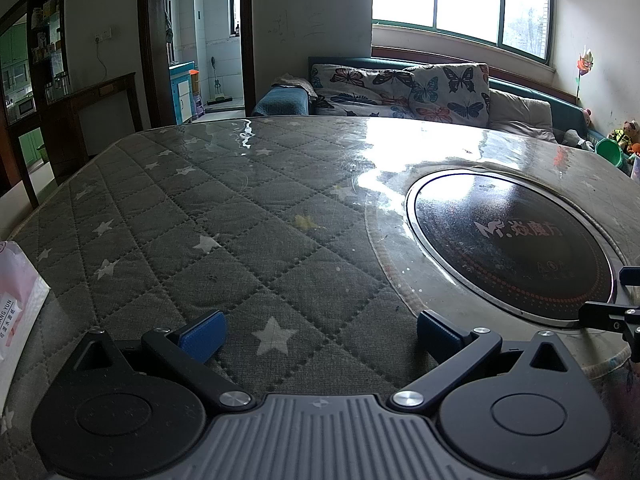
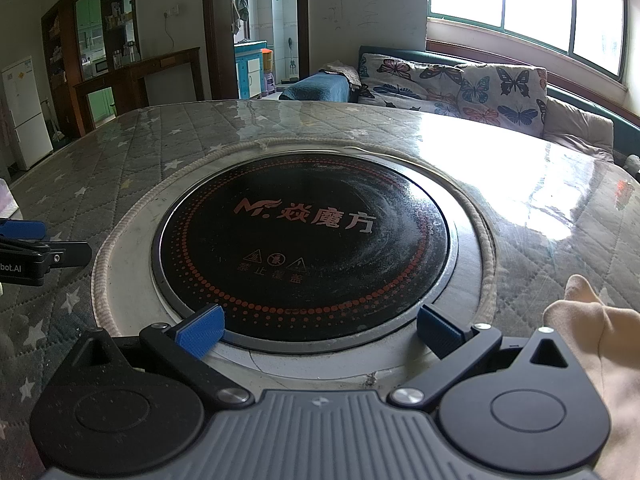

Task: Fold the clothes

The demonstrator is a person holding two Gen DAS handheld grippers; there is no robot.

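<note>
My left tool [image 1: 318,334] stood wide open with nothing between its blue pads [image 1: 204,334], low over the worktop [image 1: 192,216]. The worktop wore a grey quilted cover with white stars under a clear glossy sheet, and one star [image 1: 274,335] lay right between the pads. At three o'clock from that tool sat the round black hob [image 1: 508,244] let into the worktop, ringed in metal and printed with red dots and lettering. At nine o'clock, at the edge of the left view, lay a pink and white packet [image 1: 16,304]. The tip of my right tool showed at the three o'clock edge of that view.

My right tool [image 2: 320,330] was likewise wide open and held nothing; its pads [image 2: 202,330] hovered over the near rim of the hob [image 2: 304,240]. A rope-like border [image 2: 120,224] ran round the pale ring that framed the hob. At nine o'clock in this view I saw my left tool [image 2: 24,246] from the side, near the worktop [image 2: 120,140].

The cloth [image 2: 592,344], a pale beige piece, lay at three o'clock from the right tool, just beside it at the worktop's near edge, partly hidden behind the tool's body. I could not tell what garment it was. Neither tool touched it.

At twelve o'clock, beyond the worktop, stood a sofa with butterfly cushions [image 2: 460,80] beneath a bright window [image 2: 532,4].
</note>
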